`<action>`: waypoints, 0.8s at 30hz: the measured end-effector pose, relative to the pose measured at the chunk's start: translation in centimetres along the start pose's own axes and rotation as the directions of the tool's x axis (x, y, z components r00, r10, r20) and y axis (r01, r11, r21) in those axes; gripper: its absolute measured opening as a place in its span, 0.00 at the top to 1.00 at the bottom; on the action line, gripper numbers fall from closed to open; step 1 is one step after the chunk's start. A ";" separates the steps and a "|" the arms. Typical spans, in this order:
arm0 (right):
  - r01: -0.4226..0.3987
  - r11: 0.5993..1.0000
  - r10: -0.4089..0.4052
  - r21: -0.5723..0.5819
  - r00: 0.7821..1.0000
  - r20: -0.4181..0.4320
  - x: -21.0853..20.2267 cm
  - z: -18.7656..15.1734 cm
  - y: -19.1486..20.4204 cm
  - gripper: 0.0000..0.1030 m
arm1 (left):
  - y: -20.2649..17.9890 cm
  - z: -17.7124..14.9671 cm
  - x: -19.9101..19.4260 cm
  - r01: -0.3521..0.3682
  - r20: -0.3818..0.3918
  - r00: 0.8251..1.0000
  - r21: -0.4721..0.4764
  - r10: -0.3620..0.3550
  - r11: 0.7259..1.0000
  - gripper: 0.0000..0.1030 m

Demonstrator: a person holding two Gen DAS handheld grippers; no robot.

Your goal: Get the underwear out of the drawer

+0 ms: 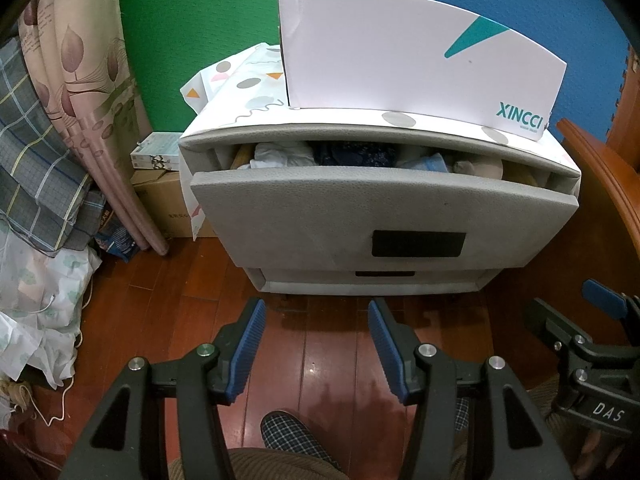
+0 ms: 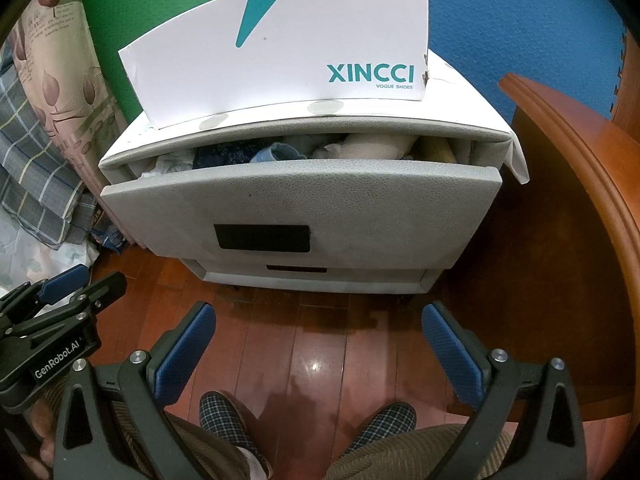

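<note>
A grey drawer unit stands on the wooden floor with its top drawer [image 1: 384, 208] [image 2: 304, 204] pulled partly out. Folded underwear [image 1: 352, 154] [image 2: 280, 152] in white, dark blue, light blue and beige fills the gap behind the drawer front. My left gripper [image 1: 316, 312] hangs over the floor in front of the unit, open, nothing between its blue pads. My right gripper [image 2: 318, 316] is also open and empty, its fingers spread wider, short of the drawer. Each gripper shows at the edge of the other's view.
A white XINCCI shoe box [image 1: 400, 52] [image 2: 280, 48] sits on top of the unit. A curved wooden furniture edge [image 2: 580, 184] stands close on the right. Curtains, plaid bedding [image 1: 36, 168] and cardboard boxes [image 1: 160, 196] crowd the left. A person's slippered feet [image 2: 224, 416] rest below the grippers.
</note>
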State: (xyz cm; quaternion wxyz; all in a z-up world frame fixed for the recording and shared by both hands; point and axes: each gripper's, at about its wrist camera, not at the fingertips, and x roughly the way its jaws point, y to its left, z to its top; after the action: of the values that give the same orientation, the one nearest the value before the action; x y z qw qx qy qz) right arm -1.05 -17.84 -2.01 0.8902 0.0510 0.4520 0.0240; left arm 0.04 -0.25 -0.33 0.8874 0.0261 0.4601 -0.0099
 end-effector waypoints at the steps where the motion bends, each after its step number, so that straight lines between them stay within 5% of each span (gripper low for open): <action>1: 0.000 1.000 0.000 0.000 1.000 0.000 0.0 0.0 0.0 0.01 | 0.0 0.0 0.0 0.003 0.000 1.000 0.000 -0.003 1.000 0.47; 24: -0.006 1.000 0.006 0.007 1.000 -0.003 0.0 0.0 -0.1 0.01 | -0.2 -0.1 0.2 0.003 -0.003 1.000 0.001 -0.003 1.000 0.47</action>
State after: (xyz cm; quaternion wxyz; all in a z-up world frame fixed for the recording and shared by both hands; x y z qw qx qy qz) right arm -1.04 -17.98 -2.00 0.8894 0.0552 0.4532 0.0252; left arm 0.06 -0.46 -0.55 0.8867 0.0257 0.4616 -0.0116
